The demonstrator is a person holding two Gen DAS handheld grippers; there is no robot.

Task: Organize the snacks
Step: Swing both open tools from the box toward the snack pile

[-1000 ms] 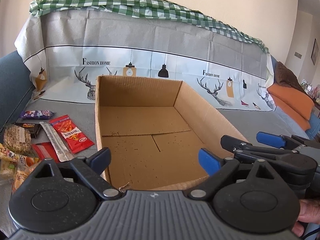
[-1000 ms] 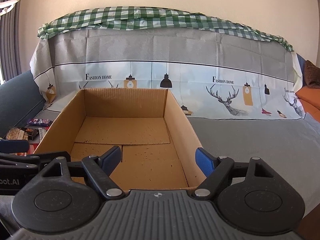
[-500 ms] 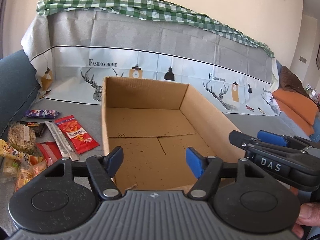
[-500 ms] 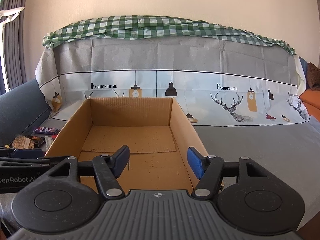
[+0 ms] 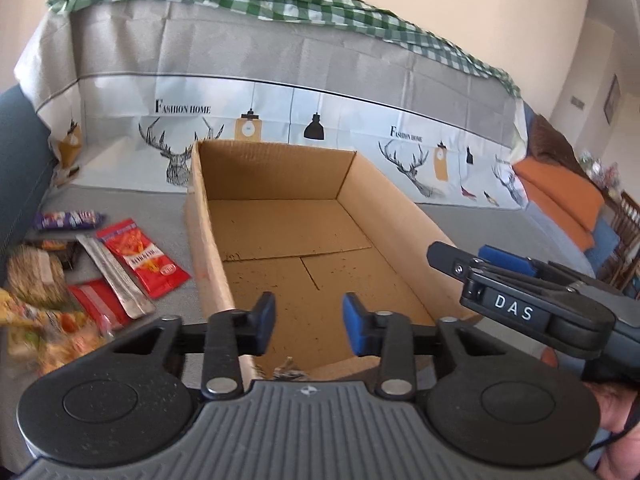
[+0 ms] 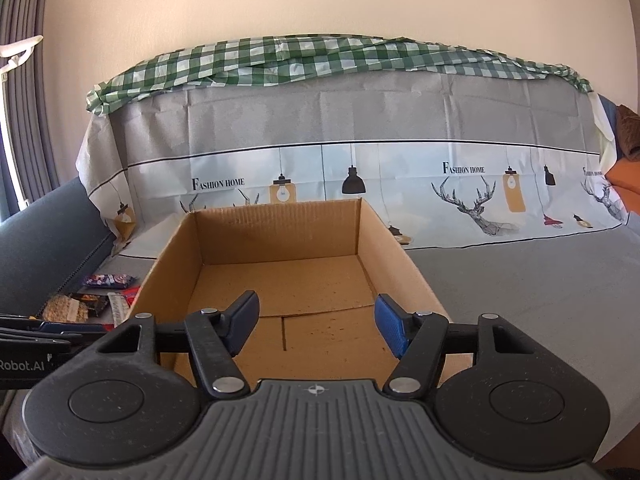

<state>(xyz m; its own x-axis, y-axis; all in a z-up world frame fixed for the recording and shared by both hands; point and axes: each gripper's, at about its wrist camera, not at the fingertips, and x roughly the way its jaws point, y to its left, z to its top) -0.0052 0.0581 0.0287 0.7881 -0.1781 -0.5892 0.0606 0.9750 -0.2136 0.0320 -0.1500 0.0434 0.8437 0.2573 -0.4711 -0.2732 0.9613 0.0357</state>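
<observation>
An open cardboard box (image 5: 256,184) (image 6: 276,232) with nothing inside sits on the grey cover. Several snack packets lie to its left: a red packet (image 5: 140,258), a silver stick (image 5: 114,276), a purple bar (image 5: 66,219) and a straw-coloured cake (image 5: 34,276). My left gripper (image 5: 308,322) hovers over the box's near edge, its jaws closing with nothing between them. My right gripper (image 6: 316,320), seen from the side in the left wrist view (image 5: 480,258), hangs over the box's near right part, open and holding nothing.
The printed grey cloth (image 6: 520,280) covers the seat and backrest, with a green checked cloth (image 6: 320,60) on top. A blue armrest (image 6: 44,232) stands left, orange cushions (image 5: 560,196) far right. A hand (image 5: 616,416) shows at the lower right.
The left gripper's jaws have narrowed a good deal, still with nothing in them, and it has risen a little. The right gripper's jaws narrowed slightly at first and its view tipped up a little.
</observation>
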